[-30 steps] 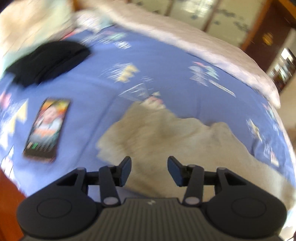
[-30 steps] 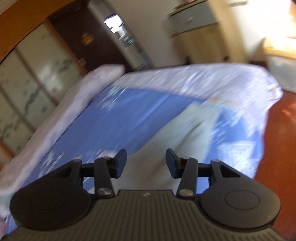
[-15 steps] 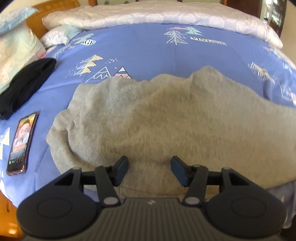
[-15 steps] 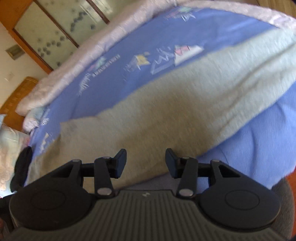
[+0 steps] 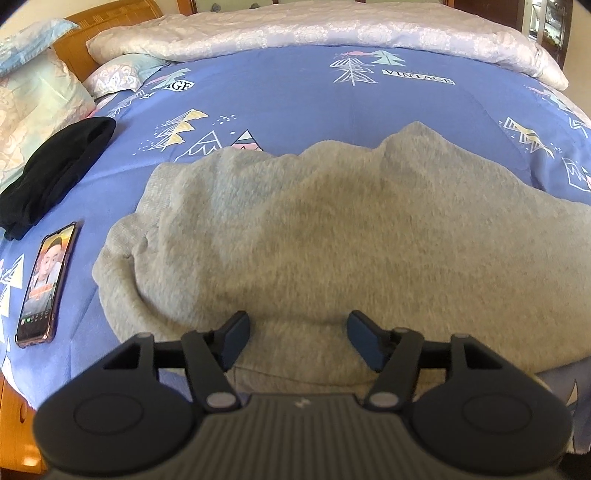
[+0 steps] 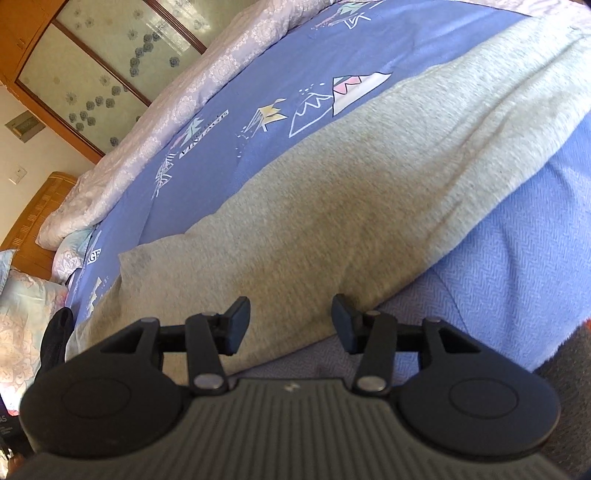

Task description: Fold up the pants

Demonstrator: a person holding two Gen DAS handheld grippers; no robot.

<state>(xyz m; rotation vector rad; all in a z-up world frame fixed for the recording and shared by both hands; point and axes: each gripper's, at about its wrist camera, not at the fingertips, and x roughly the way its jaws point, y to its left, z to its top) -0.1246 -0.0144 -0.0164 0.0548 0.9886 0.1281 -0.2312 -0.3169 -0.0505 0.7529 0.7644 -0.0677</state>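
Observation:
Grey fleece pants (image 5: 332, 236) lie spread across the blue patterned bedspread (image 5: 295, 99), the ribbed waistband at the left end. My left gripper (image 5: 299, 338) hovers over the pants' near edge, its jaws opening, with nothing pinched between them. In the right wrist view the same pants (image 6: 351, 192) run diagonally across the bed. My right gripper (image 6: 290, 326) stands over their near edge where it meets the bedspread (image 6: 517, 280), its jaws opening a little, the pads gripping nothing.
A phone (image 5: 44, 284) with a lit screen lies at the left on the bedspread, and a black garment (image 5: 55, 173) lies beyond it. Pillows (image 5: 33, 114) and a wooden headboard (image 5: 110, 18) stand far left. A white quilt (image 5: 332, 33) lines the far side.
Both grippers swung down toward the bed; the pants now fill both views. The left jaws have spread wider. Over the last half second neither view has shifted much.

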